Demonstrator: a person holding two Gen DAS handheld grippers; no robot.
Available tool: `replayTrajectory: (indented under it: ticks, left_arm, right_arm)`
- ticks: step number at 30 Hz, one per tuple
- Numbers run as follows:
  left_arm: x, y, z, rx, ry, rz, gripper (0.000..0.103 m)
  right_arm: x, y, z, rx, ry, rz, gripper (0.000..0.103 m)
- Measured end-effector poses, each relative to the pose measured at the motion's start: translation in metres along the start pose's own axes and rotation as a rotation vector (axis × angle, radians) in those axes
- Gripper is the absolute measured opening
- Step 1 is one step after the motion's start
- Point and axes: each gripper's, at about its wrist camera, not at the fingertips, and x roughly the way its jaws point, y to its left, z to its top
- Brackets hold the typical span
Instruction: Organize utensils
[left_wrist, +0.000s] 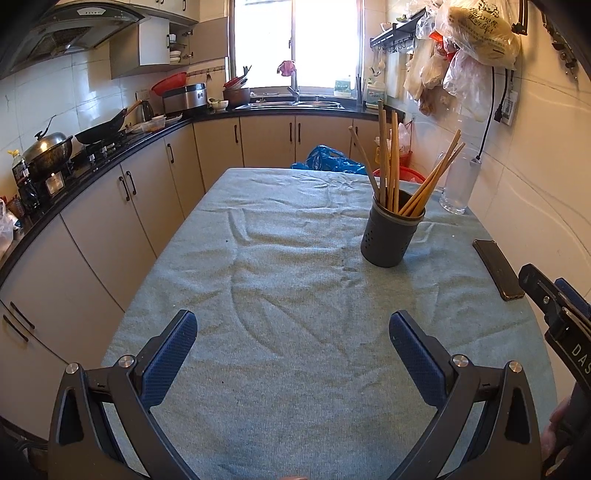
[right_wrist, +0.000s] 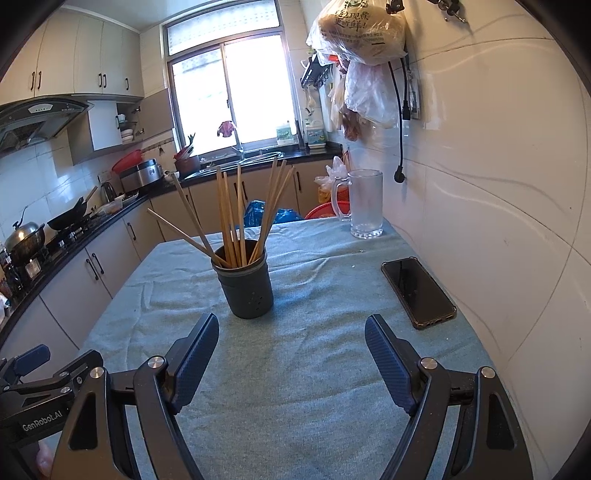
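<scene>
A dark grey perforated holder (left_wrist: 391, 236) (right_wrist: 245, 286) stands upright on the table, with several wooden chopsticks (left_wrist: 389, 162) (right_wrist: 236, 214) fanned out of its top. My left gripper (left_wrist: 293, 325) is open over the near part of the cloth, well short of the holder, with nothing between its blue pads. My right gripper (right_wrist: 291, 328) is open too, its fingertips a short way in front of the holder and empty. The right gripper's body shows at the right edge of the left wrist view, and the left one's at the lower left of the right wrist view.
A grey-green cloth (left_wrist: 288, 258) (right_wrist: 314, 369) covers the table. A black phone (left_wrist: 498, 269) (right_wrist: 419, 291) lies by the right wall, a glass mug (right_wrist: 364, 203) (left_wrist: 458, 184) at the far right corner. Kitchen counter (left_wrist: 92, 166) with pans runs along the left.
</scene>
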Motion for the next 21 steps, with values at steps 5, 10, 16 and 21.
replayTrajectory:
  ticks: [5,10,16,21]
  left_arm:
    - [-0.0007,0.0007,-0.0003,-0.002,0.0,-0.001,0.103]
    - [-0.0018,0.003,-0.0028,-0.013,0.004,-0.008,0.103]
    - [-0.0039,0.0048,-0.0041,-0.018,0.003,-0.008,0.103]
    - [-0.0036,0.0058,-0.0045,-0.023,0.006,-0.012,0.103]
  right_arm:
    - [-0.001,0.0007,-0.0006,-0.004,-0.004,0.0,0.085]
    - [-0.0029,0.0013,-0.001,-0.006,-0.009,-0.001,0.086]
    - [-0.0065,0.0056,-0.0012,-0.018,-0.015,0.002,0.087]
    - [-0.0077,0.0074,-0.0014,-0.021,-0.018,0.001,0.087]
